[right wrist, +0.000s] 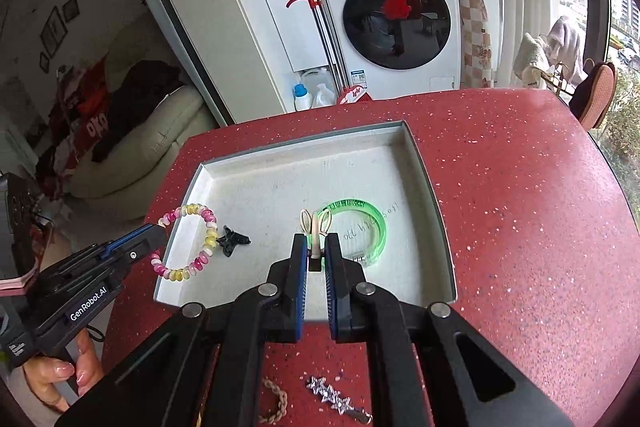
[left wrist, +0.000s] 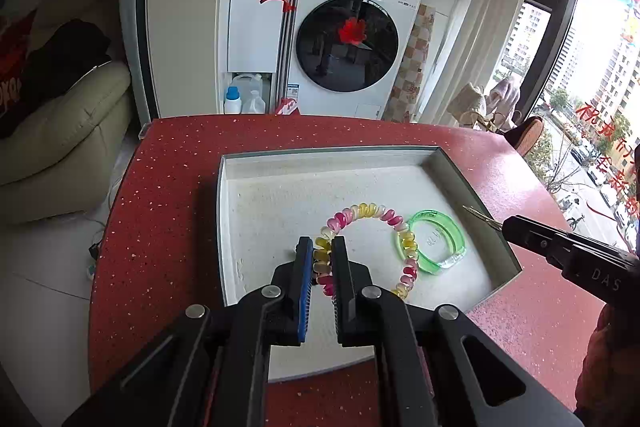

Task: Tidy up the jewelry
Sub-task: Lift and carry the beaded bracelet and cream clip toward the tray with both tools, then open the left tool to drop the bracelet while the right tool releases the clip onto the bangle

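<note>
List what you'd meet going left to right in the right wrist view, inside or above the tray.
Pink, yellow and white spiral bracelet → black butterfly-shaped hair clip → cream and gold hairpin held in the right gripper → translucent green bangle.

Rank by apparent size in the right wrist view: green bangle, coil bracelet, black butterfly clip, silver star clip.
1. Green bangle and coil bracelet: about alike, no ranking.
2. Silver star clip, nearer the camera, so unsure.
3. Black butterfly clip.

Probably home: washing machine [left wrist: 347, 45], sofa [left wrist: 60, 131]
</note>
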Available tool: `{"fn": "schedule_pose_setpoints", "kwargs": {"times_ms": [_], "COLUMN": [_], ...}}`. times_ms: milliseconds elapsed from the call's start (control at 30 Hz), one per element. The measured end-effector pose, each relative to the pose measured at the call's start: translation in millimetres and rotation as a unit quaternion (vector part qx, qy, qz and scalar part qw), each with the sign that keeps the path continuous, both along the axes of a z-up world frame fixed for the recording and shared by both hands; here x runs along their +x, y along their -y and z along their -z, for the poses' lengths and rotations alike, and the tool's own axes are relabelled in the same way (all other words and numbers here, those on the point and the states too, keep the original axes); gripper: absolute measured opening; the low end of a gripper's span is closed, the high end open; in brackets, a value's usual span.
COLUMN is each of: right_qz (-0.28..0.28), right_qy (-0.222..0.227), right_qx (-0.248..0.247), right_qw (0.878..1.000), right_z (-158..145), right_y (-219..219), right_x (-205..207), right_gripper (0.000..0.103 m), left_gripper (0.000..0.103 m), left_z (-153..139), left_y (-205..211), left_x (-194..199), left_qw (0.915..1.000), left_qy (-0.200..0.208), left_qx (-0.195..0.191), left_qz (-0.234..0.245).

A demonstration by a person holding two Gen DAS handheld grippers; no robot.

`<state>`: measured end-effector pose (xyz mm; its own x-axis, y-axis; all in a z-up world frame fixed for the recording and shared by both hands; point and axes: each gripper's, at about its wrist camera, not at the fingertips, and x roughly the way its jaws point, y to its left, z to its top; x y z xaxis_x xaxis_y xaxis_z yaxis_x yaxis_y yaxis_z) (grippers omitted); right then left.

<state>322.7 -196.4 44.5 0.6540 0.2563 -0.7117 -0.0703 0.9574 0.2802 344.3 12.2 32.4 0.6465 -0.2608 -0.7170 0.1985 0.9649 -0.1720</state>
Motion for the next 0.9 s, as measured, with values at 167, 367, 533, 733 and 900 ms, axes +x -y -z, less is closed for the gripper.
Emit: {"fn": "schedule_pose_setpoints", "kwargs": {"times_ms": [167,367,533,733,900], "right_qz": [0.003,0.008,0.006,0.001,0.0], "right_qy": [-0.023,-0.05,-0.064,-0.076,-0.078], "right_qx": [-0.002,-0.008,-0.012,-0.018,-0.008], "right_qw": [1.0,0.999,0.998,0.997,0.997], "right_z": [22,53,67,70,67], "right_y": [0,1,-1,-3,-2], "right_x": [34,50,53,55,53], "right_gripper": [0.009,0.009,0.009,0.01,0.036], "left_gripper": [0.027,0.027,0.027,0.028,0.028], "left_z": [18,42,56,67,62], "left_y": [8,15,22,29,27], "left_x": [32,55,60,60,55], "left_qw": [0.9996,0.9982,0.9954,0.9922,0.9927], "left_qy": [-0.005,-0.023,-0.029,-0.039,-0.032], "left_qx": [0.024,0.052,0.09,0.118,0.115], "left_qz": [-0.013,-0.019,-0.018,-0.014,-0.019]}}
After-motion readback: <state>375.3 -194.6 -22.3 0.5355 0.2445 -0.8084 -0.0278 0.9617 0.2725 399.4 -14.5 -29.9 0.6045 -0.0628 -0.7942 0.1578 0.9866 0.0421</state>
